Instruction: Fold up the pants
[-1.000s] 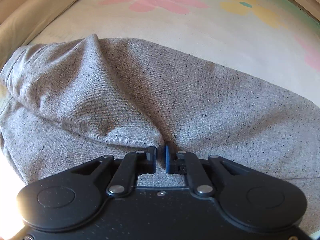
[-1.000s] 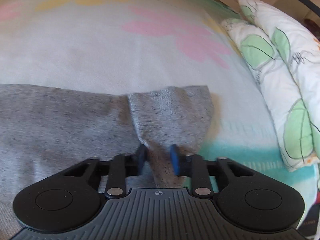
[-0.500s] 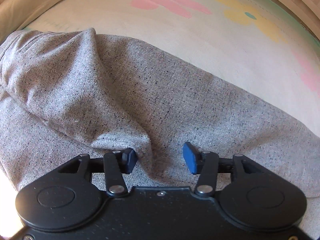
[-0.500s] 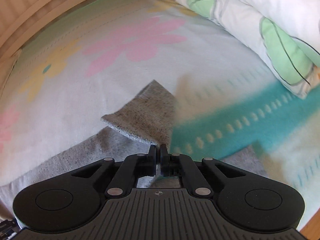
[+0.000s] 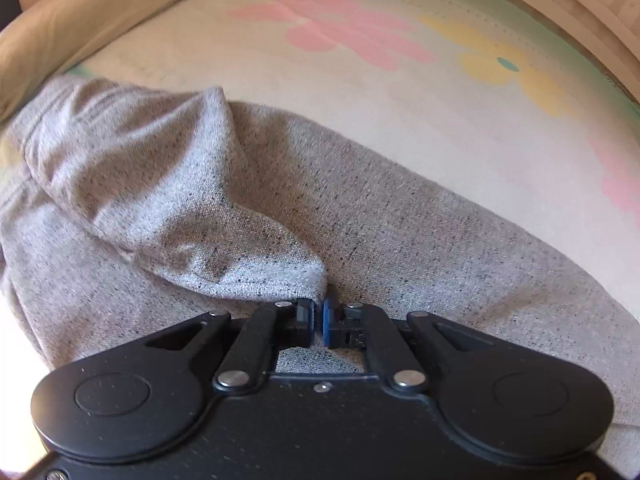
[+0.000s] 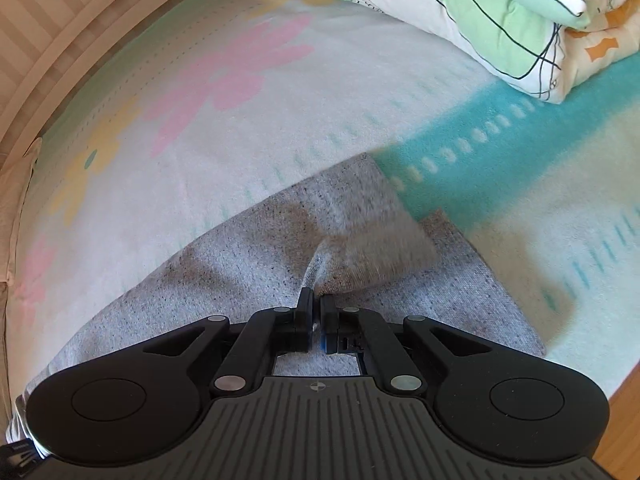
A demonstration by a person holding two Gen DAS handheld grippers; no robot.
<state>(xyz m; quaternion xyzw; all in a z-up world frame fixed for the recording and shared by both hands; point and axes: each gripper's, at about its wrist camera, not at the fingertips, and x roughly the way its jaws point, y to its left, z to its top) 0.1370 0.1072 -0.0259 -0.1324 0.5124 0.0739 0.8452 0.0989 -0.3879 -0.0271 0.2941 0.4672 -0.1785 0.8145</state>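
Grey speckled pants [image 5: 400,216] lie across a flowered bed blanket [image 5: 360,92]. My left gripper [image 5: 318,322] is shut on a raised fold of the pants near the waist end, and the cloth [image 5: 168,184] peaks up to its left. In the right wrist view, my right gripper [image 6: 316,326] is shut on the pants at the leg end [image 6: 360,240]. That end is lifted and folded over the lower layer [image 6: 472,292].
A folded white and green quilt [image 6: 500,20] lies at the far right of the bed. A beige pillow [image 5: 80,28] sits at the far left. A striped wall [image 6: 60,20] runs along the back edge. Wooden floor [image 6: 624,432] shows past the bed's near right edge.
My left gripper opened half a second ago and has shut again on the fold. My right gripper shut on the leg end, lifted it and turned; the quilt now sits further up.
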